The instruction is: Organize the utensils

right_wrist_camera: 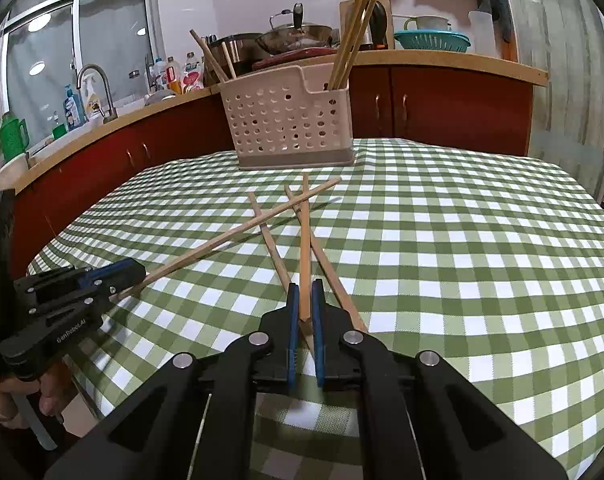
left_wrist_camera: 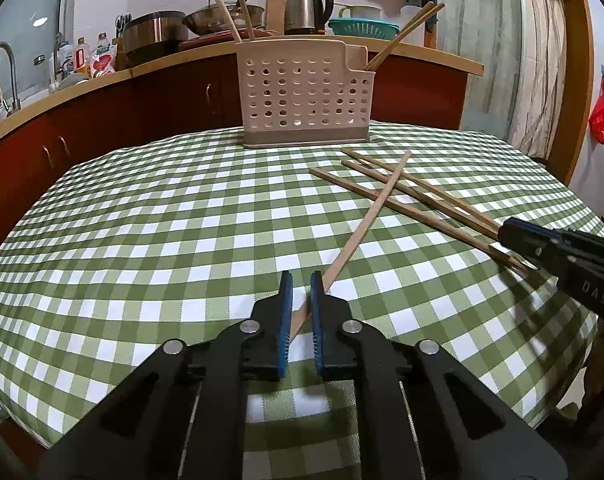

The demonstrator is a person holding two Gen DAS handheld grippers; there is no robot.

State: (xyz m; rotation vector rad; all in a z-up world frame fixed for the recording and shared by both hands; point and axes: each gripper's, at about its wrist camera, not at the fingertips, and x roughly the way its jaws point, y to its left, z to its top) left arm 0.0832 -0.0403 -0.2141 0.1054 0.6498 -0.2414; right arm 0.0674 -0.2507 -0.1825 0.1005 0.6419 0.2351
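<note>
Nearest me, my left gripper (left_wrist_camera: 300, 280) pinches the butt end of a pale, thin wooden chopstick (left_wrist_camera: 366, 224), and my right gripper (right_wrist_camera: 305, 292) clamps another light wooden chopstick (right_wrist_camera: 305, 248). They're stiff, light and smooth, likely to pivot, so I'd grip farther in. Two loose chopsticks (right_wrist_camera: 275, 252) cross beneath on the green checked tablecloth (left_wrist_camera: 161, 220); beyond stands the beige perforated plastic caddy (left_wrist_camera: 302, 96).

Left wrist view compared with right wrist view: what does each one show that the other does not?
Only the left wrist view shows the steel kettle and a red bag on the wall.

Only the right wrist view shows the window and a green jug.

Both show the perforated utensil holder, loose chopsticks on the checked cloth, and each gripper closed on one chopstick.
</note>
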